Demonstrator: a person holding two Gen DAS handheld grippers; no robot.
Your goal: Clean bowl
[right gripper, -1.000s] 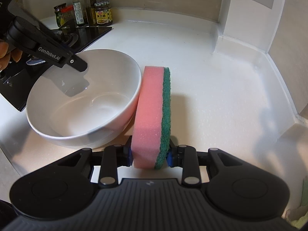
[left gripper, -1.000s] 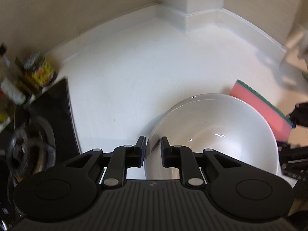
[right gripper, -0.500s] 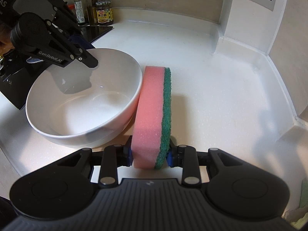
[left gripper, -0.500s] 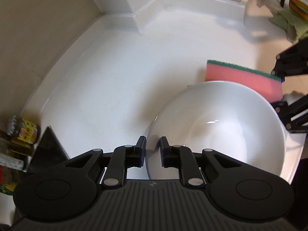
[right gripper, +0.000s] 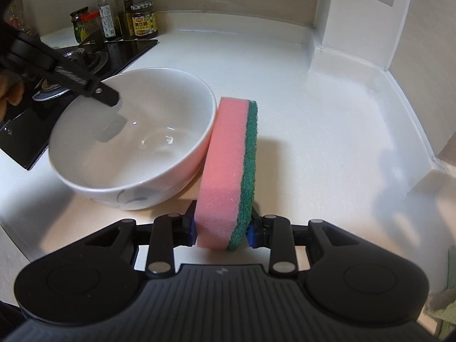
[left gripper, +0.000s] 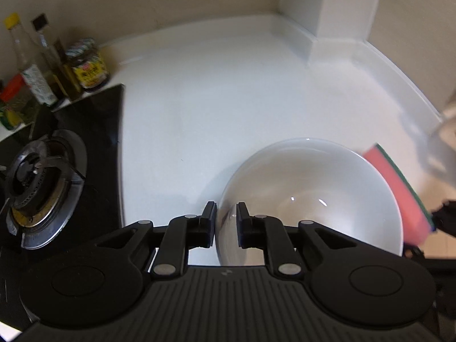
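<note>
A white bowl point(left gripper: 310, 199) stands on the white counter; it also shows in the right wrist view point(right gripper: 134, 154). My left gripper point(left gripper: 225, 222) is shut on the bowl's near rim, one finger inside and one outside; its finger point(right gripper: 94, 91) shows at the bowl's left rim in the right wrist view. My right gripper point(right gripper: 222, 230) is shut on a pink sponge with a green scouring side point(right gripper: 230, 171), held on edge against the bowl's right outer wall. The sponge point(left gripper: 399, 193) shows past the bowl in the left wrist view.
A black gas hob with a burner point(left gripper: 40, 179) lies left of the bowl. Bottles and jars point(right gripper: 125, 20) stand behind the hob against the wall. A white pillar point(right gripper: 356, 20) rises at the back right corner. A green cloth point(right gripper: 447, 299) is at the far right edge.
The left gripper has swung around with the bowl rim in it, so its view now faces the hob and bottles. The bowl has tilted slightly. The right gripper and sponge have stayed in place.
</note>
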